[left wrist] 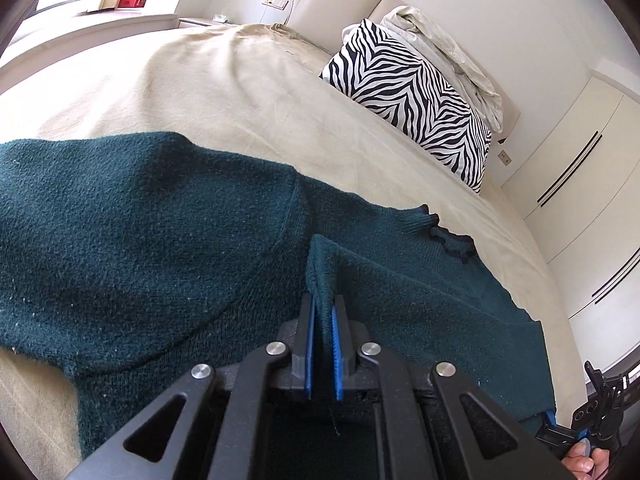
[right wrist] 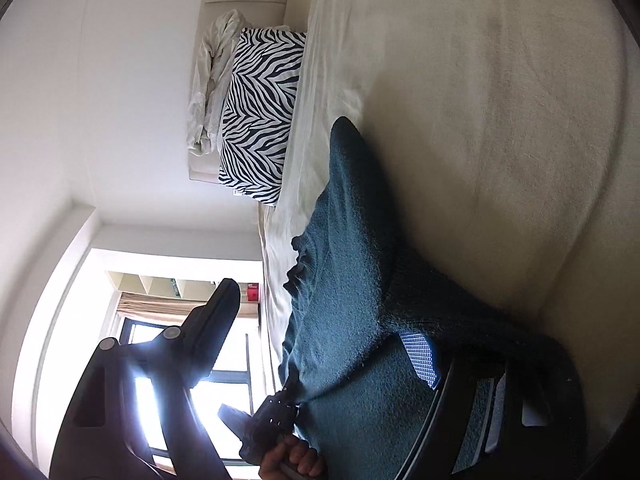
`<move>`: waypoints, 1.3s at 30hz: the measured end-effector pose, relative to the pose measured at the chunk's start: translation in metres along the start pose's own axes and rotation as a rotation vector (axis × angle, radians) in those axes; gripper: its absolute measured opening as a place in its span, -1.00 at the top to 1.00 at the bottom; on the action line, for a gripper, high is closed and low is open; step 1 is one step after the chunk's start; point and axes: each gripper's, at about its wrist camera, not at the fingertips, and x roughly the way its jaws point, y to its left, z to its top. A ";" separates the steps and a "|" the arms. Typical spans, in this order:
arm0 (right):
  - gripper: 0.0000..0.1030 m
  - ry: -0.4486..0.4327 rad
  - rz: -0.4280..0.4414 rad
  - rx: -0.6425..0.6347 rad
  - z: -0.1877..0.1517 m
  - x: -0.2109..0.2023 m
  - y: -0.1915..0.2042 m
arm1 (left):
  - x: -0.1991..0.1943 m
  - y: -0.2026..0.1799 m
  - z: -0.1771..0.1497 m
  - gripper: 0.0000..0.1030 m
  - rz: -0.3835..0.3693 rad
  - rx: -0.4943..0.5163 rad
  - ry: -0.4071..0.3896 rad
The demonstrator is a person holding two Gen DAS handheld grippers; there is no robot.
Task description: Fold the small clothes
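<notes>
Blue pads of my left gripper pinch a raised fold of the dark green knitted sweater; the fingers are narrow, with only the cloth between them. Ahead of these fingers the sweater lies spread on the beige bed, its dark-trimmed collar ahead and to the right of the tips. Far beyond stands a zebra-striped pillow.

My right gripper is at another part of the same sweater. I see one blue pad against the knit, while the other finger stands well apart in front of the window, so I judge it to be wide and not gripping.

I think the risk is this: the left fingers hold only a small ridge, and the loose knit can slip out, or stretch, if I pull too quickly. If the right fingers close on too little cloth, the fold will become crooked.

Hidden from me: the sweater's near hem is behind the gripper bodies, the left sleeve is cut off by the lens edge, and the right view is strongly backlit.
</notes>
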 end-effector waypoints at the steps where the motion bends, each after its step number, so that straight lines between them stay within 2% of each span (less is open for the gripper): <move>1: -0.42 0.006 -0.010 -0.008 0.000 0.002 0.001 | 0.000 -0.001 0.000 0.84 0.002 0.003 -0.001; 4: -0.42 0.017 -0.018 -0.007 0.001 -0.001 0.004 | 0.000 -0.001 -0.001 0.84 -0.001 0.011 -0.001; 13: -0.44 -0.060 0.038 0.070 0.023 -0.012 -0.004 | 0.000 -0.010 -0.008 0.83 -0.028 0.036 0.021; 22: -0.31 -0.102 0.173 0.215 0.029 -0.024 -0.039 | 0.007 -0.012 -0.008 0.71 -0.052 0.055 0.054; 26: -0.32 -0.087 0.146 0.207 0.028 -0.024 -0.034 | 0.006 -0.010 -0.011 0.71 -0.061 0.063 0.044; 30: -0.37 -0.082 0.152 0.289 0.019 -0.037 -0.034 | 0.005 -0.012 -0.015 0.63 -0.077 0.076 0.039; 31: -0.37 -0.081 0.126 0.296 0.015 -0.043 -0.031 | 0.005 -0.011 -0.015 0.63 -0.080 0.075 0.040; 35: -0.41 -0.112 -0.060 0.146 0.014 -0.069 0.003 | 0.005 -0.009 -0.016 0.61 -0.095 0.067 0.035; 37: -0.41 -0.133 -0.077 0.039 0.020 -0.071 0.024 | 0.005 -0.009 -0.017 0.60 -0.097 0.069 0.034; 39: -0.41 -0.086 -0.088 -0.045 0.023 -0.057 0.042 | 0.005 -0.009 -0.017 0.60 -0.096 0.071 0.034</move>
